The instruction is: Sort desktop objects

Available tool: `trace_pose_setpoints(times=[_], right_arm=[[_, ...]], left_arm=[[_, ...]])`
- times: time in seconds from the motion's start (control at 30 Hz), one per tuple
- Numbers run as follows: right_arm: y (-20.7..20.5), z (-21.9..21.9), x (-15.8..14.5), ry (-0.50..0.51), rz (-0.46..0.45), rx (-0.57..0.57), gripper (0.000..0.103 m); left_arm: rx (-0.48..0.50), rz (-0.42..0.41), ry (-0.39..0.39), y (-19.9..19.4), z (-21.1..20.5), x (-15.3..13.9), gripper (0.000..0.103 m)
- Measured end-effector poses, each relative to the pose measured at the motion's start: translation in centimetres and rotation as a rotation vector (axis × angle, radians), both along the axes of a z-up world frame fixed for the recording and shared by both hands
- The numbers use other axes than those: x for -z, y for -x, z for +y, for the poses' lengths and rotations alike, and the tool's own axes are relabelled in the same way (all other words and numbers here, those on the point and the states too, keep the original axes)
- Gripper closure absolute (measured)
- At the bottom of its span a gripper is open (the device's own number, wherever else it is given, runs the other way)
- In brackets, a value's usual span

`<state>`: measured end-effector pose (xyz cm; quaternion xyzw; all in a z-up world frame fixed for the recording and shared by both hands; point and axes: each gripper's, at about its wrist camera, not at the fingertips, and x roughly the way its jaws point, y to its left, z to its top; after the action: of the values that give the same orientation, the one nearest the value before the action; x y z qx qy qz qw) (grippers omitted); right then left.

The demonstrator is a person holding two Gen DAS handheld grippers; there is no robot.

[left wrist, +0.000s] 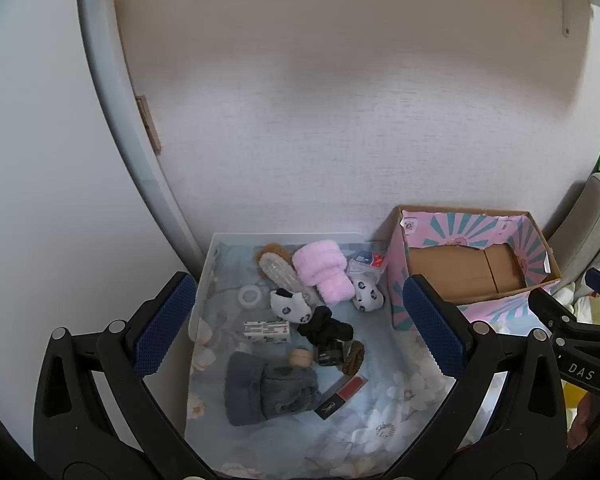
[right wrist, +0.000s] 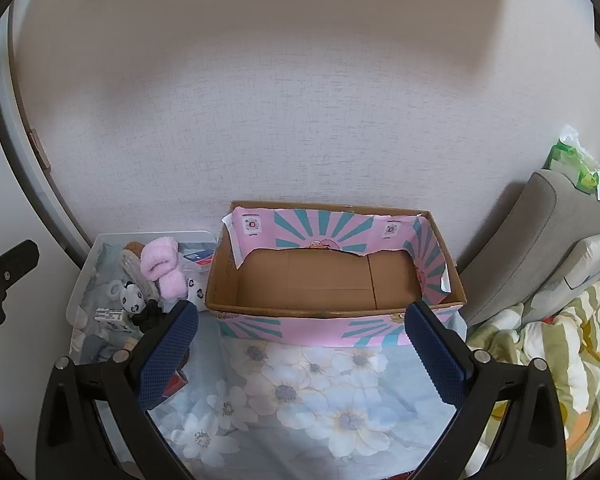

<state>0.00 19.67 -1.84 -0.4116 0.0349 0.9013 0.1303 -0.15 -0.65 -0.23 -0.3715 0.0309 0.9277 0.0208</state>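
Loose objects lie on a floral cloth [left wrist: 388,412] left of a pink cardboard box [left wrist: 472,272]: a pink fluffy band [left wrist: 324,274], a grey knit hat [left wrist: 268,394], a black scrunchie [left wrist: 326,326], two panda-print socks [left wrist: 290,306], a red lipstick box [left wrist: 342,396], a small white carton [left wrist: 266,331], a tape roll [left wrist: 249,294]. My left gripper [left wrist: 300,328] is open above them, holding nothing. My right gripper [right wrist: 302,358] is open and empty in front of the box [right wrist: 336,280], whose inside shows bare cardboard.
A clear plastic lid or tray edge [left wrist: 204,280] borders the objects on the left by the wall. A grey cushion [right wrist: 540,232], a green tissue pack [right wrist: 576,160] and a striped blanket [right wrist: 572,360] lie to the right.
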Motion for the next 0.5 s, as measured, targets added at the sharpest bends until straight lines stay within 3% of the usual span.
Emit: trace_pose_setpoints(times=[0.5], right_arm=[[0.68, -0.20, 0.26, 0.000, -0.007, -0.006, 0.000]], left_arm=[[-0.008, -0.009, -0.018, -0.04, -0.44, 0.22, 0.000]])
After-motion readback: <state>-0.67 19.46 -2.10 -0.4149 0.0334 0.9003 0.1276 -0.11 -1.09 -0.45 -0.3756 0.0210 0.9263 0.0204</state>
